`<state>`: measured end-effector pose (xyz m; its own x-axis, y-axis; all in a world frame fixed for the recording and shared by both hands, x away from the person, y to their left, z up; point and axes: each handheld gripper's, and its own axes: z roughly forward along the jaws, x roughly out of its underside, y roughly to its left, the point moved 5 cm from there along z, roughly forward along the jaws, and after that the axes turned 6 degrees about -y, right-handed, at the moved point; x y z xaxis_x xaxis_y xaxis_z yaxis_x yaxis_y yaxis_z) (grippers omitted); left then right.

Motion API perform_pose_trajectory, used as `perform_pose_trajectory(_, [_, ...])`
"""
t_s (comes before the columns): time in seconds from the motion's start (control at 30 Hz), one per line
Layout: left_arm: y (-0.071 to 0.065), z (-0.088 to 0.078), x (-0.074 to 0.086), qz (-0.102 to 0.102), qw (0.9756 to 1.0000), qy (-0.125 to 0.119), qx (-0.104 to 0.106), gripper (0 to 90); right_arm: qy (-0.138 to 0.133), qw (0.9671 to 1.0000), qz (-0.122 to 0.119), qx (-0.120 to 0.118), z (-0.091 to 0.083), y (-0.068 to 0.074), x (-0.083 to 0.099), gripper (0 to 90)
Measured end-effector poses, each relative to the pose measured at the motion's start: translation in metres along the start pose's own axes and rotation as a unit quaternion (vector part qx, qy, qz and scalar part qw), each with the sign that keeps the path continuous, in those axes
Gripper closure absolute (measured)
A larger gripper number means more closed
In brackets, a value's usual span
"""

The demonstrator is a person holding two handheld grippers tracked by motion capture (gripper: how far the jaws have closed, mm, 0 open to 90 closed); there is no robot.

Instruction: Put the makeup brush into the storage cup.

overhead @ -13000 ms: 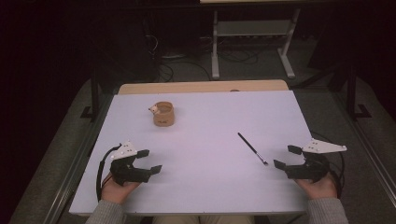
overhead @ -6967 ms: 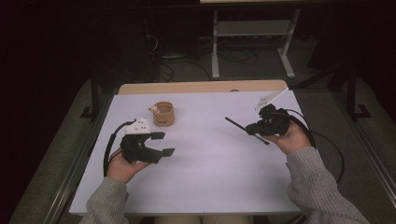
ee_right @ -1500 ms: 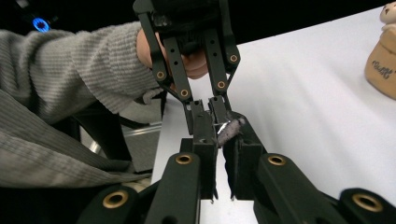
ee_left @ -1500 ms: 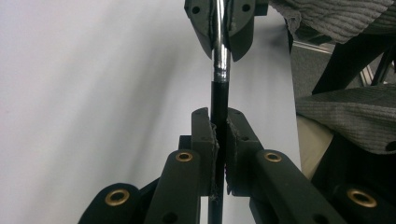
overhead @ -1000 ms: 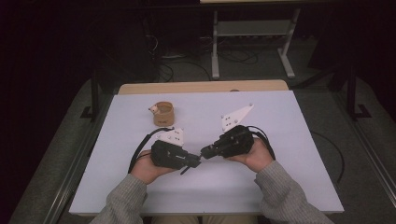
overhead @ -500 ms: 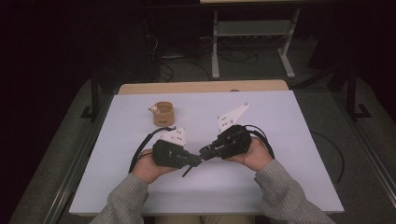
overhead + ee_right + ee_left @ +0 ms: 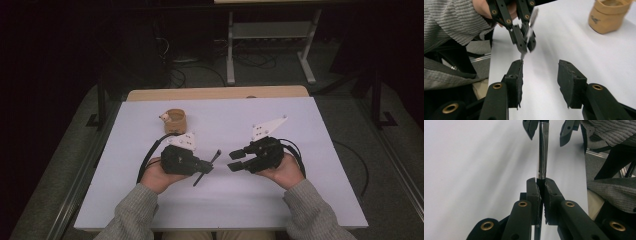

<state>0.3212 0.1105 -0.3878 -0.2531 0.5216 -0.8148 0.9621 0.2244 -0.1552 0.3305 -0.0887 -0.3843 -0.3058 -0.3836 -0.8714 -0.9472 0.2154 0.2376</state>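
A slim black pen with a silver section (image 7: 206, 168) is clamped between the pads of my left gripper (image 7: 209, 169), which is shut on it near the middle of the table. In the left gripper view the pen (image 7: 542, 157) sticks out past the left gripper (image 7: 541, 183) toward the right gripper's fingers (image 7: 567, 131). My right gripper (image 7: 234, 161) faces it from the right. Its jaws have just been opening and nothing is between the pads. In the right gripper view the pen (image 7: 532, 21) ends just beyond my right gripper (image 7: 540, 67).
A small tan cup (image 7: 175, 120) stands at the back left of the white table top (image 7: 310, 200); it is also in the right gripper view as the tan cup (image 7: 609, 15). Grey sleeves come in from the front edge. Cables trail behind both grippers.
The right gripper has opened, let go of the pen and drawn back to the right. The left gripper stays shut on the pen and has not moved.
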Motion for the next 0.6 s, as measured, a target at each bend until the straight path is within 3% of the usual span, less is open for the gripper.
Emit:
perform_pose_trajectory(0.23, [0.007,-0.004,0.0,-0.012,0.9999,-0.006,-0.007,84.0,-0.002,0.9994,0.014,0.033,-0.01,-0.008,0.016,50.7])
perform_pose_trajectory(0.6, [0.016,-0.012,-0.005,-0.015,0.9997,-0.003,-0.02,84.0,0.004,0.9978,0.028,0.06,-0.022,-0.014,0.033,48.7])
